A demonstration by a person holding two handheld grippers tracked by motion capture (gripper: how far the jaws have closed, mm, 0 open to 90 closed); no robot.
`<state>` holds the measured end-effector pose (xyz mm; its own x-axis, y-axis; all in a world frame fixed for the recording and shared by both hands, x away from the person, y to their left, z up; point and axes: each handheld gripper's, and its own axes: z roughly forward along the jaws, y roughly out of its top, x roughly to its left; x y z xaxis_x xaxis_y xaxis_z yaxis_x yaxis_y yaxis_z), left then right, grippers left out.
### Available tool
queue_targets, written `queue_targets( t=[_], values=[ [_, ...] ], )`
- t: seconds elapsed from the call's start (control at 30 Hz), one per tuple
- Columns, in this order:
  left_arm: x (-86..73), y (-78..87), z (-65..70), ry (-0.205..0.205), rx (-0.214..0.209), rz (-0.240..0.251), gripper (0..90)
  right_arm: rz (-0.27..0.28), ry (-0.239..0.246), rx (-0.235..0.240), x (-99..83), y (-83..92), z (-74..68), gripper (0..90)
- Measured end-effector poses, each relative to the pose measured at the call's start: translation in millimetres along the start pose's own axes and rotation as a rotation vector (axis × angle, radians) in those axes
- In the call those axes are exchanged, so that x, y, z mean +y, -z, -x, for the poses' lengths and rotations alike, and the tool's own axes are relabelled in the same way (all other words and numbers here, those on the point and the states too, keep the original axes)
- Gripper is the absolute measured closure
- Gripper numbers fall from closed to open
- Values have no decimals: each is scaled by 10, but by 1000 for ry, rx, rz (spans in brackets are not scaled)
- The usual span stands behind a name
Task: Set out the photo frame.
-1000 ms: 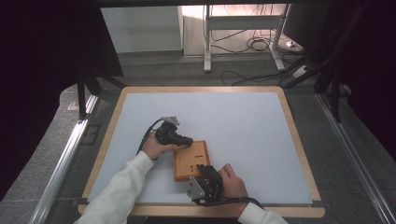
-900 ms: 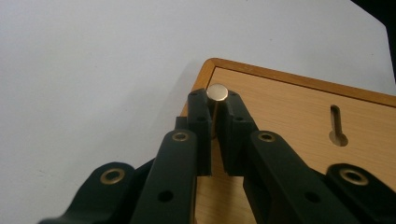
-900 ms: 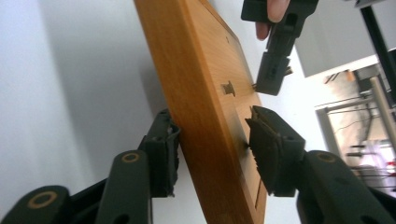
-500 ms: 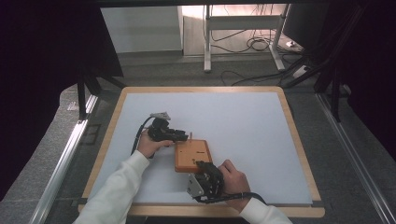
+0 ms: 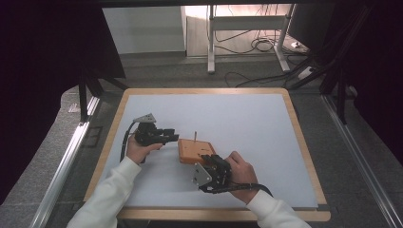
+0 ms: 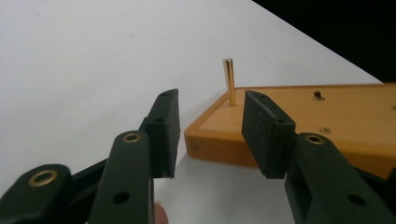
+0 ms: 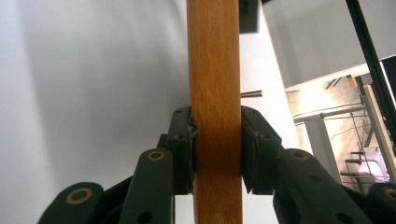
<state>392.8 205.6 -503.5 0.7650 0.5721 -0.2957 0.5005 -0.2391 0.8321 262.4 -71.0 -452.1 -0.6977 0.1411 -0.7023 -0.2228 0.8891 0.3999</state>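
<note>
So the wooden block [image 5: 194,150] sits flat on the white surface [image 5: 247,123], a bit left of centre and toward the person's side. A thin brass pin [image 5: 195,136] stands upright out of its far-left corner.

The right gripper [image 5: 209,164] comes in from the bottom right and has its fingers clamped on the block's near edge; in the right gripper view the two pads [image 7: 183,154] are pressed flat against both faces of the wood [image 7: 215,116], no gap at all. The right hand [image 5: 243,173] wraps the gripper body from behind, wrist bent, white sleeve [image 5: 275,213] running off the bottom edge.

The left gripper [image 5: 170,137] is just off the block's left side, pointing right at it, held level and low. Its fingers [image 6: 164,130] are spread apart with nothing between them; in the left gripper view the block corner [image 6: 299,126] and the pin [image 6: 229,81] sit right in the gap beyond them. The left hand [image 5: 138,148] grips from underneath, forearm angled in from the lower left.
</note>
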Motion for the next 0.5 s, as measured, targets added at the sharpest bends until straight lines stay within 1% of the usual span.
queue_targets(
  t=[0.03, 0.07, 0.1, 0.2, 0.23, 0.3, 0.4, 0.43, 0.5],
  values=[
    [-37, 18, 12, -3, -1, -1, 561, 0, -16, 4, 7, -1, 52, 692],
    [-37, 18, 12, -3, -1, -1, 558, 0, -24, 13, 10, -4, 81, 692],
    [-58, 26, 17, -4, 1, -5, 558, 0, -24, 13, 10, -4, 81, 692],
    [-109, 43, 28, -12, 1, -12, 558, -6, -47, 30, 30, -14, 164, 696],
    [-128, 52, 40, -12, 3, -15, 558, -12, -57, 41, 40, -19, 221, 697],
    [-135, 60, 46, -17, 5, -17, 557, -11, -66, 45, 43, -23, 240, 698],
    [-148, 79, 65, -25, 10, -14, 556, -14, -85, 66, 47, -31, 328, 699],
    [-151, 83, 66, -30, 11, -15, 556, -16, -101, 81, 50, -38, 376, 699],
    [-164, 92, 68, -32, 12, -17, 557, -18, -106, 84, 53, -41, 392, 699]
  ],
)
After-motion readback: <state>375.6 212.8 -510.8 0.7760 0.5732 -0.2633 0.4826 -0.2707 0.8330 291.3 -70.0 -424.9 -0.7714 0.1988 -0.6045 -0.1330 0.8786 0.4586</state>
